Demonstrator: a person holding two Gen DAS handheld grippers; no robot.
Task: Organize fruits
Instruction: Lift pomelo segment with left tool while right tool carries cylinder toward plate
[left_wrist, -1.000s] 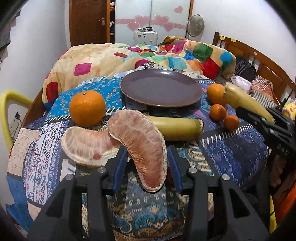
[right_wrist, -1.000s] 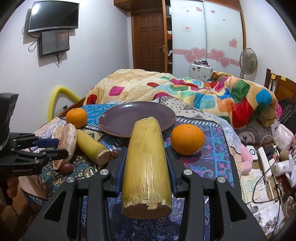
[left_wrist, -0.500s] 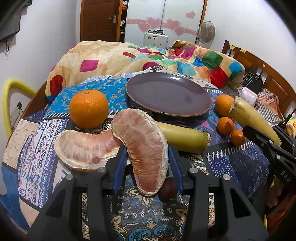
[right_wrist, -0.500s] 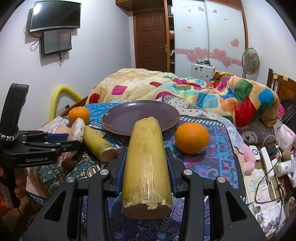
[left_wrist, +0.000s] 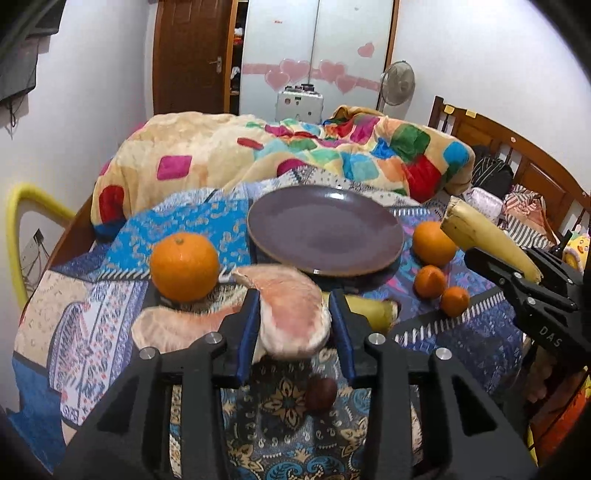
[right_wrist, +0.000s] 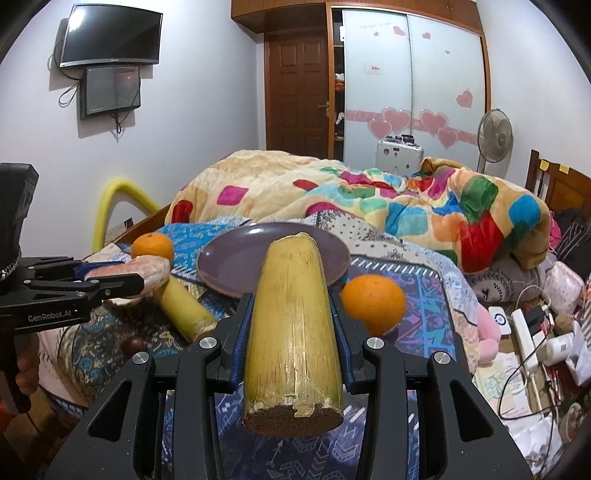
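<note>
My left gripper (left_wrist: 293, 325) is shut on a peeled pink pomelo segment (left_wrist: 291, 314) and holds it lifted off the cloth, short of the purple plate (left_wrist: 325, 229). A second pomelo segment (left_wrist: 177, 328) lies on the cloth to its left. My right gripper (right_wrist: 291, 325) is shut on a yellow sugarcane piece (right_wrist: 293, 332), held above the cloth and pointing at the plate (right_wrist: 236, 258). That gripper and cane (left_wrist: 484, 236) show at right in the left wrist view. A second sugarcane piece (right_wrist: 183, 306) lies near the plate.
A big orange (left_wrist: 184, 267) sits left of the plate, another orange (left_wrist: 434, 242) and two small tangerines (left_wrist: 429, 281) to its right. A small dark brown fruit (left_wrist: 320, 393) lies near the cloth's front. A colourful quilt (left_wrist: 295, 155) is heaped behind the plate.
My left gripper has lifted the pomelo segment off the cloth and off the other segment, uncovering the dark fruit below. The right gripper still holds the sugarcane, nearly unmoved.
</note>
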